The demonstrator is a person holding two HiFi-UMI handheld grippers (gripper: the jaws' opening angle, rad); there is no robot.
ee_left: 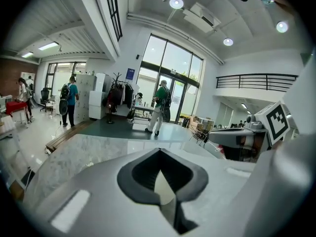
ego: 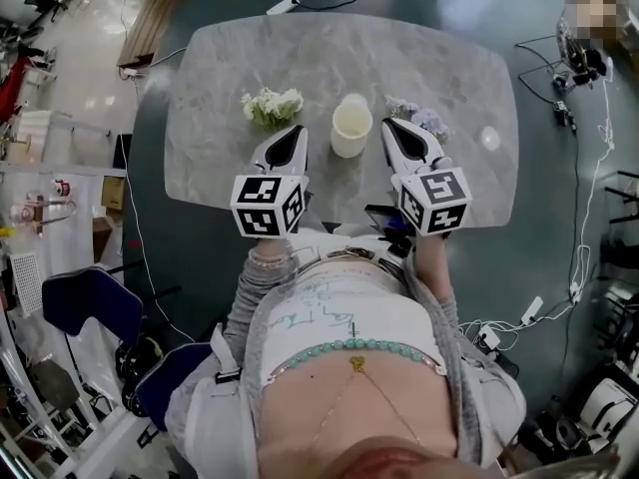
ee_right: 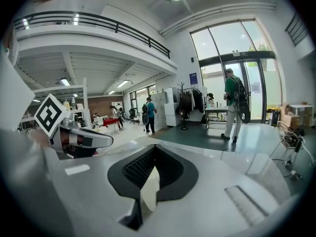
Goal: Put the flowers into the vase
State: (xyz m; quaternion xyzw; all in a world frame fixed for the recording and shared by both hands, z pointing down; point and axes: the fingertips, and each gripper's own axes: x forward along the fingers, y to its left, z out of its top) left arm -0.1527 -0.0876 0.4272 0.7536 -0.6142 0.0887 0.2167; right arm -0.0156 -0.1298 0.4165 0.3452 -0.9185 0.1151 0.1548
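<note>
On the marble desk (ego: 479, 78), white flowers (ego: 272, 106) lie just beyond the left tongs (ego: 296, 130), which are pressed together and empty. The cream vase (ego: 350, 126) stands upright between the two tools. The right tongs (ego: 388, 125), likewise closed on nothing, point beside pale purple flowers (ego: 424, 120).

Lilac flowers (ego: 431, 121) half hidden behind right tongs (ego: 392, 126); white bunch (ego: 272, 106) near edge behind left tongs (ego: 296, 130).
</note>
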